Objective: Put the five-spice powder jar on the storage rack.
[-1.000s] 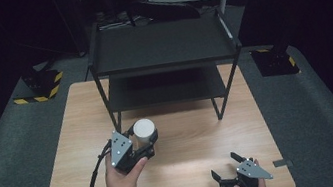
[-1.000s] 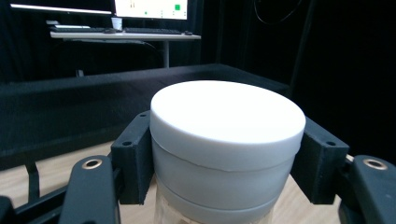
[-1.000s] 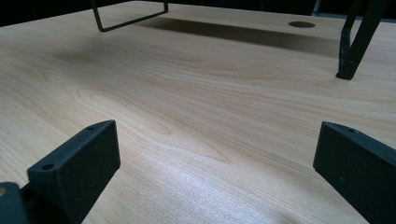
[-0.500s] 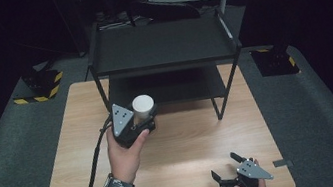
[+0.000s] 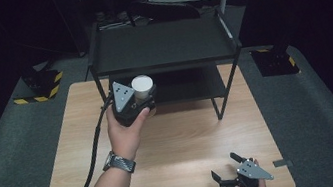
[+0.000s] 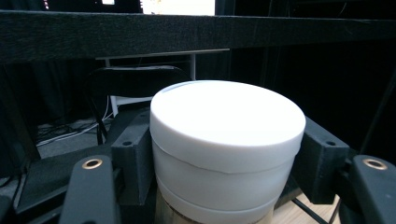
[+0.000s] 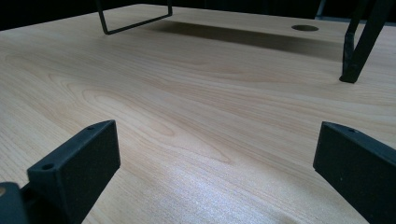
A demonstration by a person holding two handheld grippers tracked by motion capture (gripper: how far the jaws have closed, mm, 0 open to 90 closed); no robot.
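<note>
step: we carry the white jar [image 5: 143,88] toward the black shelf [image 5: 162,48].
left gripper [image 5: 141,97]: clamped on the jar.
right gripper [image 5: 231,170]: jaws apart, holding nothing.
next: we judge it needs setting level on a tier.

I see a light wooden worktop [image 5: 182,141] with a black two-tier metal shelf rack [image 5: 162,48] standing on its far half, the rack's legs [image 7: 357,46] planted on the wood. Grey carpet [image 5: 8,164] surrounds the worktop. Two black blocks with yellow-black hazard stripes [image 5: 39,88] sit on the floor, one at each far corner. Behind the rack I make out a black chair [image 5: 164,10].
</note>
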